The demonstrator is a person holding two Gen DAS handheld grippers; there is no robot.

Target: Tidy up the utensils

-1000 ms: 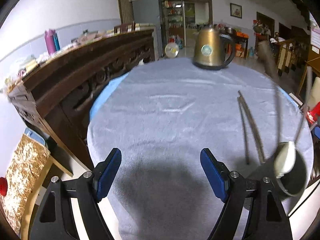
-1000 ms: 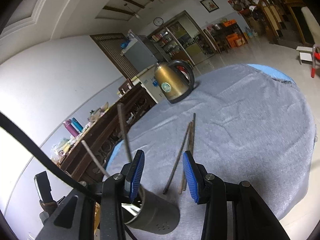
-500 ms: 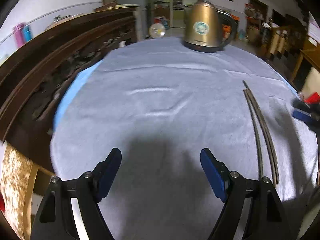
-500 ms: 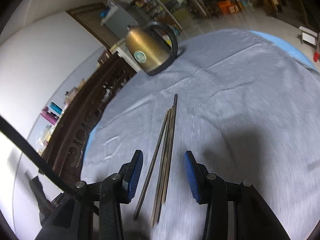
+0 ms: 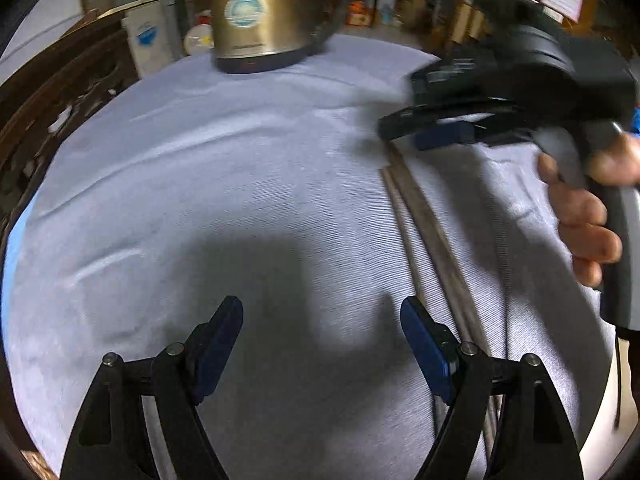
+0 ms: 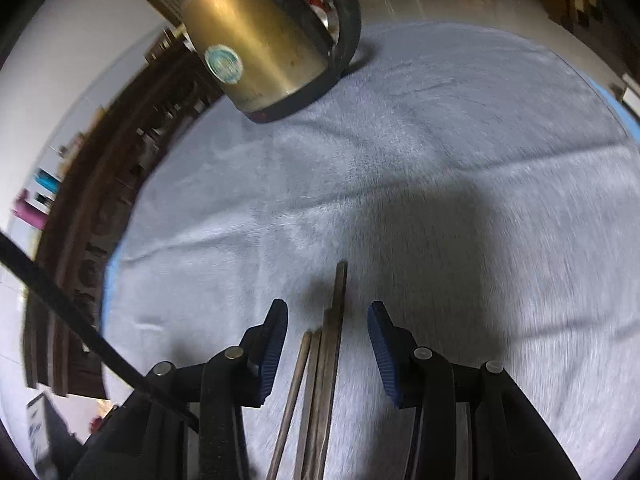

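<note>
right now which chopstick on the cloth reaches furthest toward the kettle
The rightmost chopstick in the right wrist view: its tip runs well past the others, which stop short between the right tool's blue pads, toward the brass kettle.

I see a round tabletop (image 6: 460, 152) covered by a wrinkled grey cloth (image 5: 200, 184). A brass-coloured kettle (image 6: 256, 44) stands on its dark base at the far edge. A bundle of dark chopsticks (image 5: 432, 236) lies flat on the cloth, side by side and touching.
</note>
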